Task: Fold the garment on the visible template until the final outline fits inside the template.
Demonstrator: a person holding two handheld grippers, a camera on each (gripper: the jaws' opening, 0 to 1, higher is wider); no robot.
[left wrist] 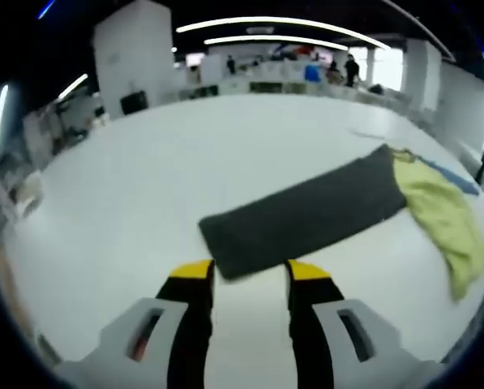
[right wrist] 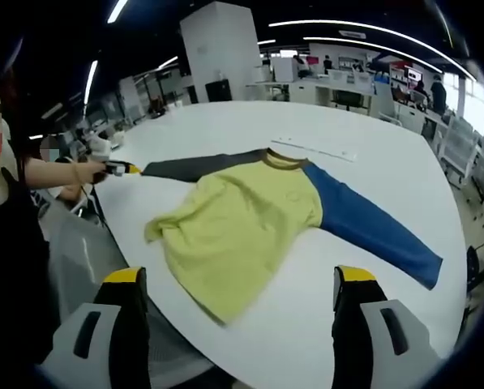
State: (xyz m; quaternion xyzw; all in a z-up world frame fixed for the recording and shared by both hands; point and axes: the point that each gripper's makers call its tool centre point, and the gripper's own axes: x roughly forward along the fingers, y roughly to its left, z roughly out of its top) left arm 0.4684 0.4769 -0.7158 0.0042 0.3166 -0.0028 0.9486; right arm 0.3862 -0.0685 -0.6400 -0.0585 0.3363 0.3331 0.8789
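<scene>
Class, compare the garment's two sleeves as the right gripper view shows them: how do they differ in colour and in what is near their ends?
The grey sleeve is dark grey; the blue sleeve is bright blue. The grey sleeve's end lies right by the left gripper, held in a person's hand; the blue sleeve's end lies free, with no gripper near it. Both lie flat, stretched out from the yellow body on the white table.

Left gripper (left wrist: 250,271): jaws apart, nothing between. Right gripper (right wrist: 240,279): jaws spread wide, nothing between. Person's forearm (right wrist: 59,173) extended, hand (right wrist: 89,172) gripping left gripper.

open-plan lab/office | white table (right wrist: 371,130) | ceiling light strips (left wrist: 282,23) | distant desks (right wrist: 347,81)
</scene>
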